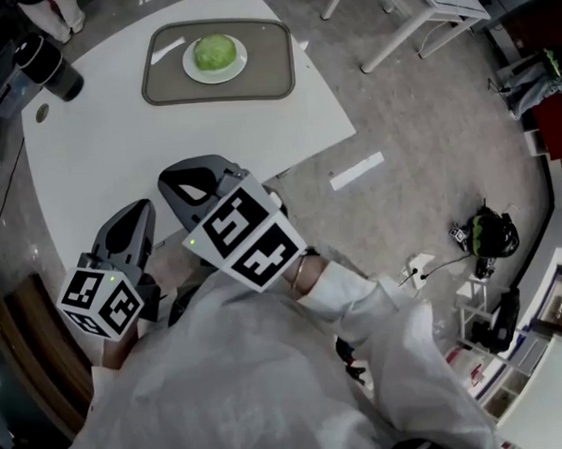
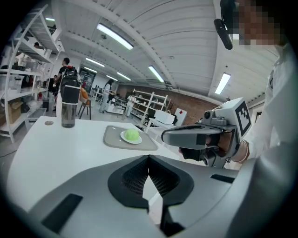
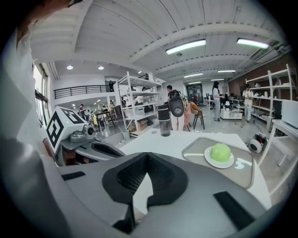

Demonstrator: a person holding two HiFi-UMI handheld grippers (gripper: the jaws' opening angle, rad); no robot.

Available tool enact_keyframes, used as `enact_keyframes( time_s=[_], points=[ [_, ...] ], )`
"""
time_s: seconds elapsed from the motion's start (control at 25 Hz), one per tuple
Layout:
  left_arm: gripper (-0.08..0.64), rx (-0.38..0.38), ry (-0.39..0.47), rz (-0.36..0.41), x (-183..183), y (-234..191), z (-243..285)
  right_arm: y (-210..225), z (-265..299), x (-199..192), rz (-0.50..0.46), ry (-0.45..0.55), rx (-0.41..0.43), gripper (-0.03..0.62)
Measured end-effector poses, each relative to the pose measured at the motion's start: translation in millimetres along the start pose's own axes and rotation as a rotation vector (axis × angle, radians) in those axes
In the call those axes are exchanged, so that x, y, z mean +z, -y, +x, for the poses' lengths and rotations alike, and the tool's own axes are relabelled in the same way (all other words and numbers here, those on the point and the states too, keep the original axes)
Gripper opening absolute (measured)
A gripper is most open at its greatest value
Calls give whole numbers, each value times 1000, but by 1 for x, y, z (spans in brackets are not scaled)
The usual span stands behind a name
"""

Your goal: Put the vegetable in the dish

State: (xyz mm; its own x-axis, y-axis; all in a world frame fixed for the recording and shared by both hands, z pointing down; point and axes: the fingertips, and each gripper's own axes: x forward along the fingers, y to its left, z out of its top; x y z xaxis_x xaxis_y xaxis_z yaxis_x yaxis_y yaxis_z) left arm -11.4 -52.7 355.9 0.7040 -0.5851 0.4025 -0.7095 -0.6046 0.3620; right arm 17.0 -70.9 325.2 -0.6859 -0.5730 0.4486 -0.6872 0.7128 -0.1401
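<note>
A round green vegetable (image 1: 215, 53) lies in a white dish (image 1: 238, 67), which stands on a grey tray (image 1: 273, 74) at the far side of the white table (image 1: 117, 152). Both grippers hover side by side over the table's near edge, well short of the tray. My left gripper (image 1: 141, 212) is shut with nothing in it, and my right gripper (image 1: 180, 182) is shut and empty too. In the left gripper view the vegetable (image 2: 132, 135) sits ahead past the jaws (image 2: 149, 159). The right gripper view has the vegetable (image 3: 220, 152) ahead to the right of the jaws (image 3: 148, 155).
A dark bottle (image 1: 52, 67) stands at the table's far left corner, near a small round cap (image 1: 42, 113). To the right the table ends at a slanted edge (image 1: 324, 141), with grey floor, cables and a black-green device (image 1: 488, 234) beyond it.
</note>
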Motion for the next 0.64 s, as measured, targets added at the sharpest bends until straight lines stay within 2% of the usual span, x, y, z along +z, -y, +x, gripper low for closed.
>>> enact_keyframes(
  time_s=[0.4, 0.64],
  points=[
    [9, -14, 59, -3, 5, 12, -12, -14, -15, 0, 32, 45, -44, 14],
    [9, -51, 28, -7, 8, 20, -28, -24, -27, 4, 108, 55, -91, 12]
  ],
)
